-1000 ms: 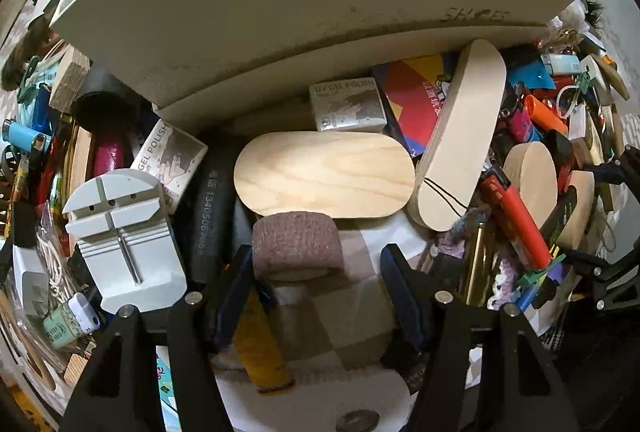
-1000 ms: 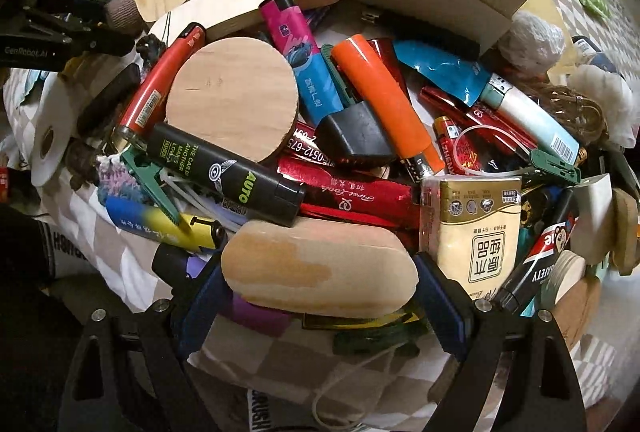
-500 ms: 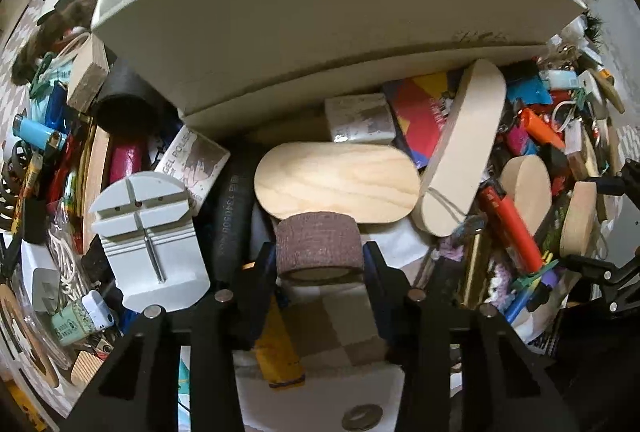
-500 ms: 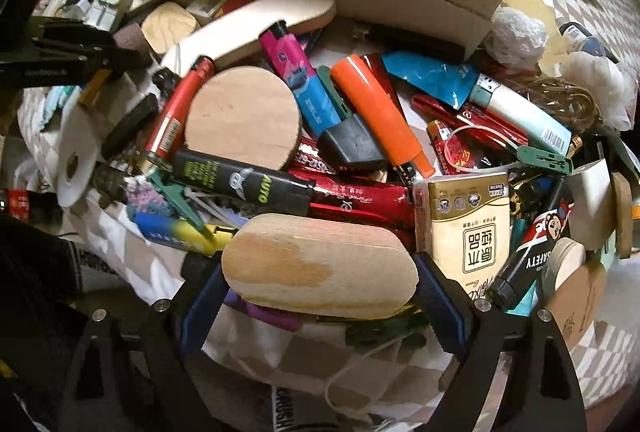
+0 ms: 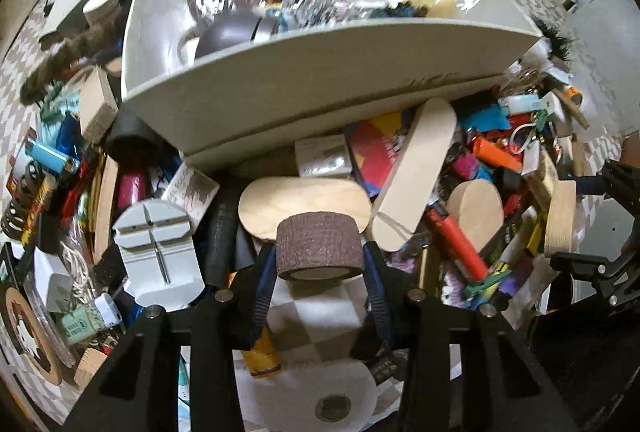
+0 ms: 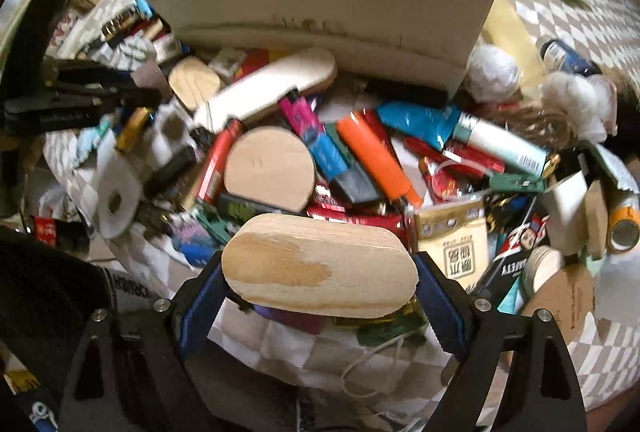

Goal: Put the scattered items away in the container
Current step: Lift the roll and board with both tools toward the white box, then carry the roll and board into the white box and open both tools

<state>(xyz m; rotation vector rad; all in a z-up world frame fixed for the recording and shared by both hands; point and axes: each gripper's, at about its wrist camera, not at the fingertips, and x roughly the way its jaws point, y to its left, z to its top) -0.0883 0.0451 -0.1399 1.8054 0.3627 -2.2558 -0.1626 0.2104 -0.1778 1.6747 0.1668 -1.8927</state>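
Observation:
My left gripper (image 5: 319,264) is shut on a brown roll of bandage tape (image 5: 318,245), held up above the clutter. Beyond it stands the white box (image 5: 320,72), open at the top with several items inside. In the right wrist view, my right gripper (image 6: 320,272) is shut on an oval wooden block (image 6: 320,266), also lifted off the pile. The same white box (image 6: 320,8) sits farther back there, and the left gripper (image 6: 132,84) with its brown roll shows at the left edge.
A dense heap of lighters, wooden ovals (image 5: 304,202), a long wooden slab (image 5: 416,172), a white watch tool (image 5: 158,252), packets and a paper roll (image 5: 332,400) covers the checkered cloth before the box. An orange lighter (image 6: 376,156) and round wooden disc (image 6: 270,168) lie mid-pile.
The left gripper closed on the brown roll and rose with it, bringing the box's inside into view. The right gripper lifted the oval block higher and away from the pile.

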